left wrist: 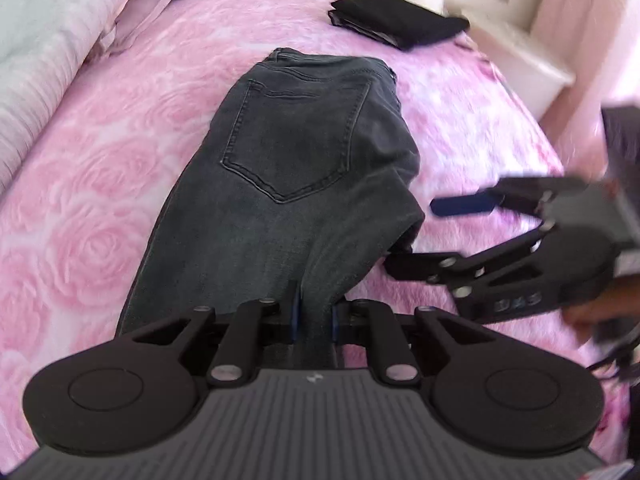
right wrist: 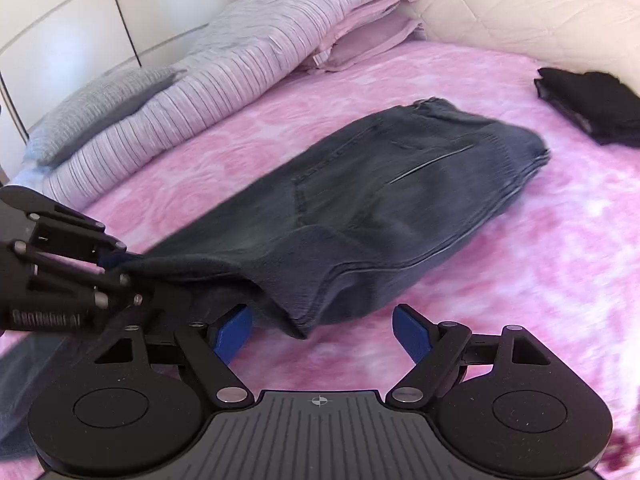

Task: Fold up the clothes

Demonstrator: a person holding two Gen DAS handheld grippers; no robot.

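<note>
Dark grey jeans [left wrist: 280, 168] lie folded lengthwise on the pink rose-patterned bedspread [left wrist: 80, 208], back pocket up and waistband at the far end. My left gripper [left wrist: 316, 316] is shut on the near part of the jeans, with cloth pinched between its blue pads. In the right wrist view the jeans [right wrist: 400, 200] stretch away and the left gripper [right wrist: 116, 268] holds their near left end. My right gripper [right wrist: 322, 332] stands open just before the folded edge, its pads apart and pressing on nothing. From the left wrist view the right gripper [left wrist: 420, 236] sits beside the jeans' right edge.
A folded black garment [left wrist: 396, 20] lies at the far side of the bed [right wrist: 596, 112]. A striped duvet and pillows [right wrist: 200, 92] are piled along the left. A cream headboard [right wrist: 520, 12] and a white nightstand [left wrist: 532, 68] border the bed.
</note>
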